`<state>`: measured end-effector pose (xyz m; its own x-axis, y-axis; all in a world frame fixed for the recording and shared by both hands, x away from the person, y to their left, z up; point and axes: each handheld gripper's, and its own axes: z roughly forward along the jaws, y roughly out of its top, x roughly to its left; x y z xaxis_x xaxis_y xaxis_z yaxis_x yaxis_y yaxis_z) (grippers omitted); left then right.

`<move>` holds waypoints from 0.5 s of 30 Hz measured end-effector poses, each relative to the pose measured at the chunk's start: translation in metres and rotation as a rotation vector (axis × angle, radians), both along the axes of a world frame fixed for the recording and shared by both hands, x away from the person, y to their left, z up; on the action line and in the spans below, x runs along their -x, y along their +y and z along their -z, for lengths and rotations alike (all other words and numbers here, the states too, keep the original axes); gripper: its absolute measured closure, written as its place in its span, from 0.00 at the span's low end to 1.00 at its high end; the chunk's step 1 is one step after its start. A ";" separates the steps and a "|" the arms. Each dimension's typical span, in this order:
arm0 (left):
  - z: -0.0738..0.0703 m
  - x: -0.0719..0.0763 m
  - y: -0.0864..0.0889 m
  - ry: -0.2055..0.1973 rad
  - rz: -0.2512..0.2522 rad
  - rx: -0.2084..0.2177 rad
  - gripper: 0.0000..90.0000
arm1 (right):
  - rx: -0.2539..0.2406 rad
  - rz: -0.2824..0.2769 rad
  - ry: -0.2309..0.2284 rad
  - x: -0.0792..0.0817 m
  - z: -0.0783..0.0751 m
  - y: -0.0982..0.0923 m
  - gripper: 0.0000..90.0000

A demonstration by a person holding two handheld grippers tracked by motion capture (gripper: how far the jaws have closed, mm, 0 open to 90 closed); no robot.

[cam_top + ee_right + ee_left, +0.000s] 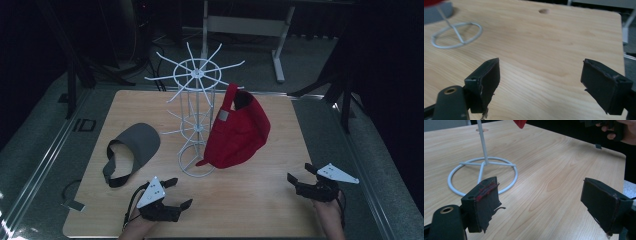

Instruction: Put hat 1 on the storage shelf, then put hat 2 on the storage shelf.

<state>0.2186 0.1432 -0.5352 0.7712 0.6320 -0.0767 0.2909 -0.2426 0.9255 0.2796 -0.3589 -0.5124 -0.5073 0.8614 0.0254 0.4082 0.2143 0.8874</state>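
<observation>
Nearest to me, at the bottom edge of the high view, my left gripper (176, 194) sits low over the front of the bench (250, 200), jaws spread wide with nothing between them. In the left gripper view the two black pads (486, 202) frame bare wood, and just beyond them I see the round base ring of the white wire rack (482, 173).

My right gripper (300, 175) is at the front right corner of the bench, jaws also wide apart and empty; in the right gripper view its pads (486, 80) stand over plain wood grain.

The red cap (235, 132) hangs on the right side of the white wire rack (197, 120), near the middle of the bench, its brim pointing down toward the rack's base. It is well apart from both grippers.

A grey visor (132, 150) lies flat on the bench left of the rack, its dark strap curling toward the front, near my left gripper but not touching it.
</observation>
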 end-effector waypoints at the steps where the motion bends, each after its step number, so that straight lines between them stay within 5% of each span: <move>1: 0.001 0.000 0.001 0.002 -0.003 0.000 0.17 | 0.006 0.000 0.006 0.000 0.002 0.000 0.17; 9: 0.002 0.003 0.013 -0.010 -0.028 -0.014 0.17 | 0.008 0.027 0.011 0.002 0.012 -0.005 0.17; 15: 0.006 0.004 0.029 0.025 -0.020 -0.047 0.17 | 0.010 0.029 0.022 0.003 0.020 -0.007 0.17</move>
<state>0.2148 0.1718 -0.5414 0.7567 0.6504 -0.0661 0.3193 -0.2794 0.9055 0.2765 -0.3662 -0.5321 -0.4810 0.8763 0.0277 0.4343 0.2107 0.8758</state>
